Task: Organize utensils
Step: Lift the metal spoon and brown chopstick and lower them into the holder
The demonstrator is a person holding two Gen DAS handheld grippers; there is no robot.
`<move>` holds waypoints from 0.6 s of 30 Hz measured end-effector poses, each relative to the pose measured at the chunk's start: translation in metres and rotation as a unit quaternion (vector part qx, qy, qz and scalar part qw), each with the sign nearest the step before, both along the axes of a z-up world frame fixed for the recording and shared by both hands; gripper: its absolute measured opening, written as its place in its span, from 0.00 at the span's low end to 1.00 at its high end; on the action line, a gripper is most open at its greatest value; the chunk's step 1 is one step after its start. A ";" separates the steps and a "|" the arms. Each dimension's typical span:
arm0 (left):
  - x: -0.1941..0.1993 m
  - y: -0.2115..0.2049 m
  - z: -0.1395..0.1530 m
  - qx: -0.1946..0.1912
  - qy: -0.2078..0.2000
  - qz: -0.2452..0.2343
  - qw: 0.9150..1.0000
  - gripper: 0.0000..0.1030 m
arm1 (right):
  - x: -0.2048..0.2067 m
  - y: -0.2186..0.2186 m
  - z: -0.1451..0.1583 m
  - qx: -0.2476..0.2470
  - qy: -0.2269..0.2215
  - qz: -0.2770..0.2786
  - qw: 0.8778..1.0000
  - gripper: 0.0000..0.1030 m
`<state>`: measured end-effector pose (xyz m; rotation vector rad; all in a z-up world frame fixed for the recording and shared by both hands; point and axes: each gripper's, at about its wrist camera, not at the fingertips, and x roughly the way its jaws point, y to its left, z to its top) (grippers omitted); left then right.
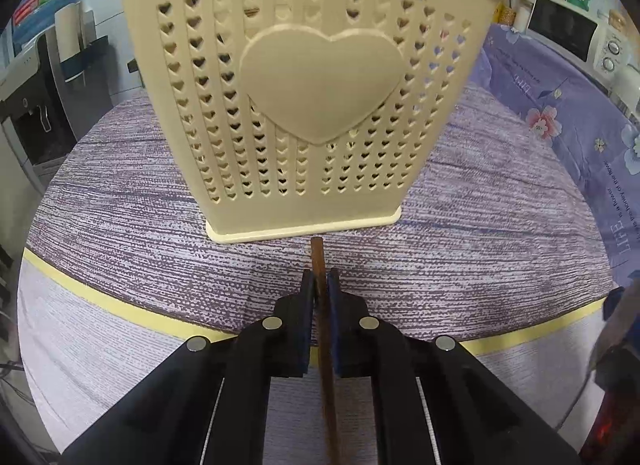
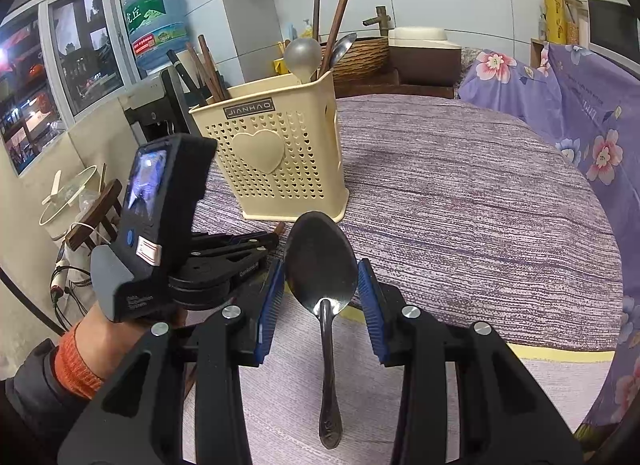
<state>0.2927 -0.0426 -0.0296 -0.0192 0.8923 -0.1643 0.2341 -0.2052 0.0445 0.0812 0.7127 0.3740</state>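
A cream perforated utensil holder (image 1: 308, 105) with a heart on its front stands on the purple cloth; it also shows in the right wrist view (image 2: 276, 157), with chopsticks (image 2: 336, 21) and spoons (image 2: 304, 55) standing in it. My left gripper (image 1: 319, 279) is shut on a brown chopstick (image 1: 318, 261), whose tip points at the holder's base. It shows in the right wrist view (image 2: 264, 241), low at the holder's left. My right gripper (image 2: 321, 277) is open around the bowl of a steel spoon (image 2: 322, 261) that lies on the table; the pads do not touch it.
The round table's purple cloth (image 2: 460, 193) has a yellow band (image 1: 120, 307) near its front edge. A floral purple sheet (image 2: 580, 113) covers furniture at the right. A water bottle (image 2: 158, 25) and dispenser stand at the back left.
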 end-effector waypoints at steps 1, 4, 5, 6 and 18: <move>-0.004 0.004 0.005 -0.005 -0.006 0.000 1.000 0.08 | 0.000 0.000 0.000 0.000 0.000 0.000 1.000 0.37; -0.015 0.013 0.025 -0.024 -0.030 -0.003 0.999 0.08 | 0.000 -0.001 0.001 0.003 -0.002 0.000 1.000 0.37; -0.019 0.018 0.033 -0.030 -0.039 -0.004 0.999 0.08 | -0.001 -0.001 0.002 0.003 -0.005 0.001 1.000 0.37; -0.027 0.024 0.045 -0.040 -0.053 -0.005 0.998 0.08 | -0.002 -0.002 0.004 0.003 -0.008 0.002 1.000 0.37; -0.093 0.061 0.136 -0.102 -0.167 -0.026 0.980 0.07 | -0.011 -0.014 0.021 0.033 -0.025 0.014 0.999 0.37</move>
